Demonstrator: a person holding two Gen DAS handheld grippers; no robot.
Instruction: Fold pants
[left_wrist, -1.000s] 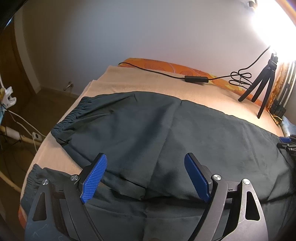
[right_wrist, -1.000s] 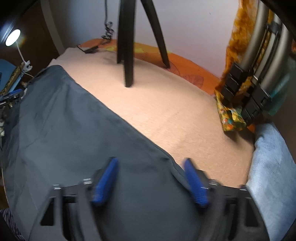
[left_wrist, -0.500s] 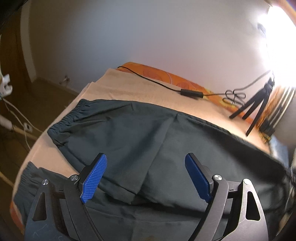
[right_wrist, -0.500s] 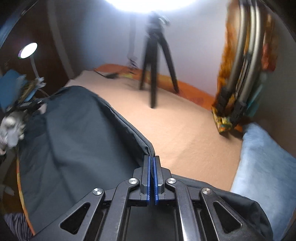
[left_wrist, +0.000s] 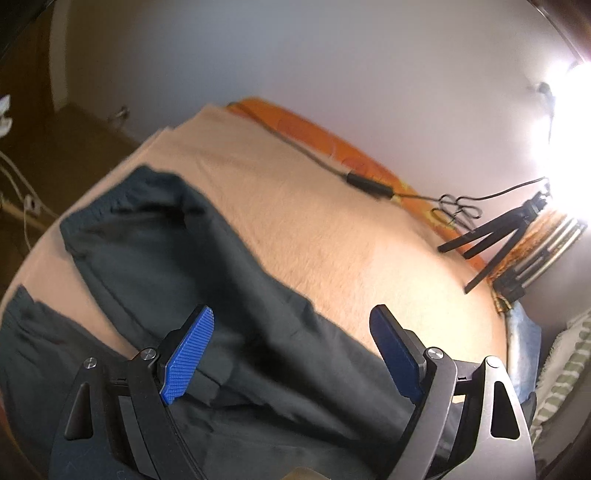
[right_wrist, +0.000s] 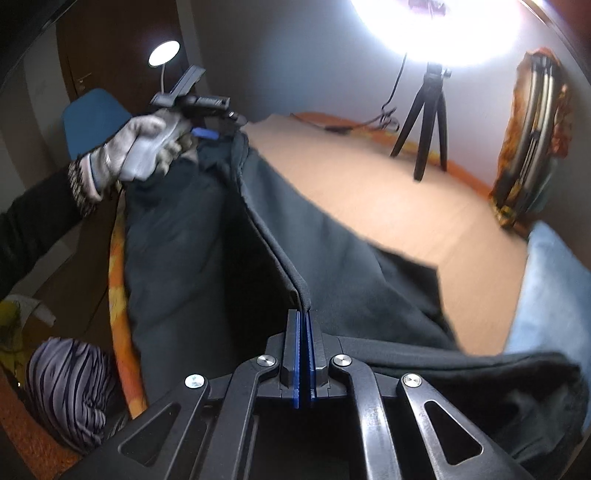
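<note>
Dark grey pants (left_wrist: 207, 266) lie on a peach blanket (left_wrist: 332, 229), elastic cuffs at the far left. My left gripper (left_wrist: 291, 350) hovers above the cloth, its blue pads (left_wrist: 188, 354) wide apart and holding nothing. My right gripper (right_wrist: 303, 332) is shut on a raised edge of the pants (right_wrist: 273, 236), and the fabric hangs in a ridge from it. In the right wrist view the left gripper (right_wrist: 207, 129), held by a gloved hand, is over the far end of the pants.
A black tripod (left_wrist: 495, 240) with a bright lamp stands at the bed's far right, its cable (left_wrist: 369, 184) along the back edge. A light blue pillow (right_wrist: 550, 288) lies at the right. A striped bundle (right_wrist: 70, 391) sits below the bed's left edge.
My right gripper closed on the pants edge and lifted it toward me, uncovering the blanket. My left gripper stayed open and rose, tilting.
</note>
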